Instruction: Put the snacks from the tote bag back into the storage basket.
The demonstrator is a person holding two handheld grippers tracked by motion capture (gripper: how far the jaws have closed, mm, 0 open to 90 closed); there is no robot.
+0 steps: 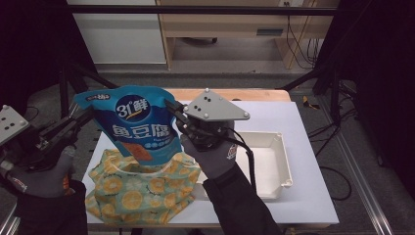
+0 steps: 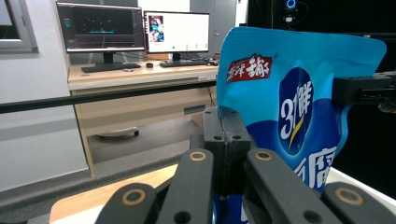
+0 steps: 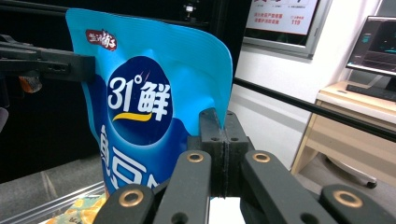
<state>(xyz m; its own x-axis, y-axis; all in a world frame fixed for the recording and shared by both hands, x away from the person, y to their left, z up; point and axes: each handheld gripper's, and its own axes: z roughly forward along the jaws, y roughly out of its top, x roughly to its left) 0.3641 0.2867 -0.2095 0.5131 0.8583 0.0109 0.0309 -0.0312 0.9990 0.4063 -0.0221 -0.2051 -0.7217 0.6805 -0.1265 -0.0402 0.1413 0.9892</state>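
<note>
A blue snack pouch (image 1: 134, 122) with white lettering hangs upright between my two grippers. My left gripper (image 1: 88, 113) is shut on its left edge, and my right gripper (image 1: 171, 106) is shut on its right edge. The pouch's lower end sits at the mouth of a yellow-green lemon-print cloth bag (image 1: 139, 188) lying on the table. In the left gripper view the closed jaws of the left gripper (image 2: 224, 122) pinch the pouch (image 2: 299, 93) at its edge. In the right gripper view the right gripper (image 3: 219, 125) stands the same way against the pouch (image 3: 154, 84).
A white rectangular tray (image 1: 274, 166) stands on the white table top (image 1: 303, 196) to the right of my right hand. A black rail (image 1: 205, 10) crosses behind the table, with a desk and monitors (image 2: 140, 32) beyond it.
</note>
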